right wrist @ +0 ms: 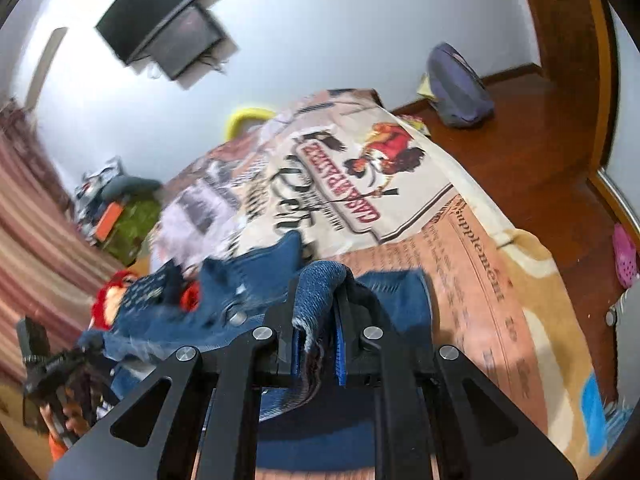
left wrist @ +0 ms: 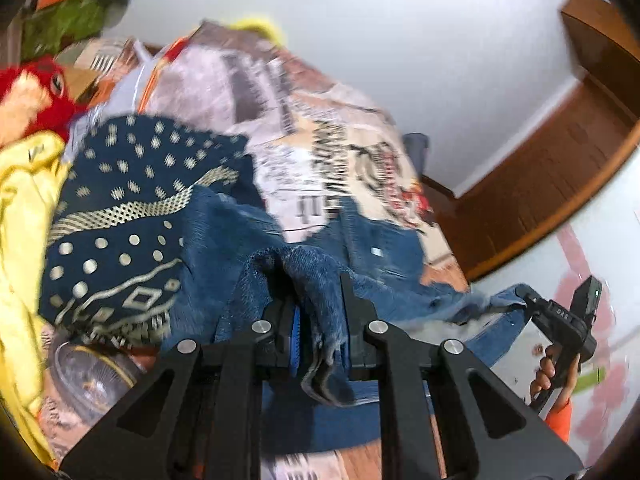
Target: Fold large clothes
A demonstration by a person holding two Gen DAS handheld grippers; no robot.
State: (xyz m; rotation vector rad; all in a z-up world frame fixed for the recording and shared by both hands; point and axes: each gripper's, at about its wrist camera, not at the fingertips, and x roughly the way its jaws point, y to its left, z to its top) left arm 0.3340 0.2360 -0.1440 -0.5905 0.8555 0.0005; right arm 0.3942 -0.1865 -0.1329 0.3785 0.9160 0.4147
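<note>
Black left gripper point(left wrist: 316, 300) is clamping nearly shut on faded blue denim jeans point(left wrist: 384, 252), lying over the newspaper-print bedspread point(left wrist: 320, 120). Only its view is showing the dark dotted cloth point(left wrist: 120, 220); the black right gripper point(right wrist: 320, 304), likewise pinching denim, is showing a pink shoe point(right wrist: 624, 256).

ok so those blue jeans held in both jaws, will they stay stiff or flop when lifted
Likely floppy: the blue denim jeans bunch and drape over the left gripper and sag toward the right gripper. Probably fairly heavy for cloth, since the denim folds look thick. Slipping seems unlikely, as both jaws are shut on folded fabric.
</note>
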